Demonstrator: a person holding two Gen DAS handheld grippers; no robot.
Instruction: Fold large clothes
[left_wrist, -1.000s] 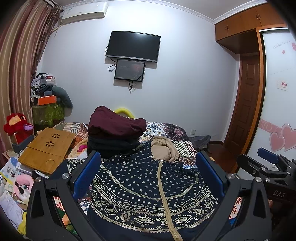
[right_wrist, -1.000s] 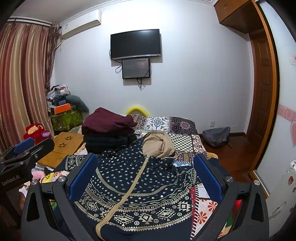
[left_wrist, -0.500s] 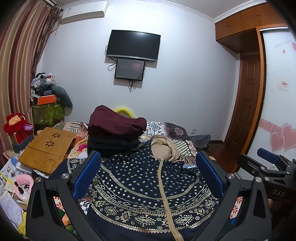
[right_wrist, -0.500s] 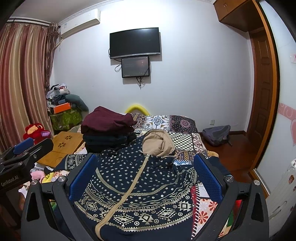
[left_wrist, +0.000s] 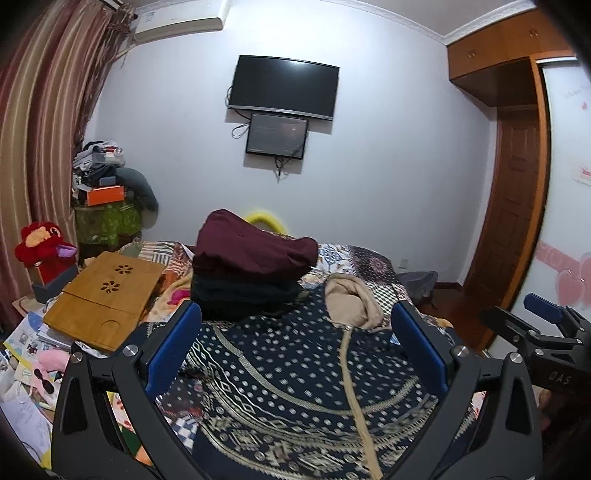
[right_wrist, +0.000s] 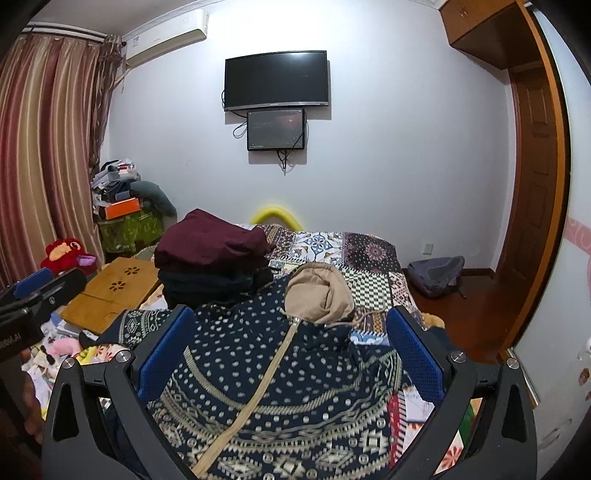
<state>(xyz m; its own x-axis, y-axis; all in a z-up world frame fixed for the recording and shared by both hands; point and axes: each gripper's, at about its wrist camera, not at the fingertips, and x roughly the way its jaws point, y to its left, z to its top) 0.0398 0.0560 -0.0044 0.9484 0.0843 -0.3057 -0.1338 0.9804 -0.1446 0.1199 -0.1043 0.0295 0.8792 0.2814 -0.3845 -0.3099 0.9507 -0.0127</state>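
Note:
A large navy hooded jacket (left_wrist: 295, 384) with white dots, beige patterns and a beige zipper lies spread flat on the bed; its tan hood (left_wrist: 351, 302) points away from me. It also shows in the right wrist view (right_wrist: 295, 376) with the hood (right_wrist: 317, 295). My left gripper (left_wrist: 295, 332) is open and empty above the jacket's near part. My right gripper (right_wrist: 291, 332) is open and empty above it too. The right gripper shows at the right edge of the left view (left_wrist: 546, 332); the left gripper shows at the left edge of the right view (right_wrist: 37, 291).
A stack of folded maroon and dark clothes (left_wrist: 251, 269) sits on the bed behind the jacket. A wooden lap tray (left_wrist: 103, 299) lies at the left among papers and toys. A patchwork bedspread (right_wrist: 362, 269), a grey backpack (right_wrist: 436, 277) on the floor and a door stand to the right.
Both views have tilted down slightly, and the jacket sits a little higher in each. Both grippers stay open over the jacket.

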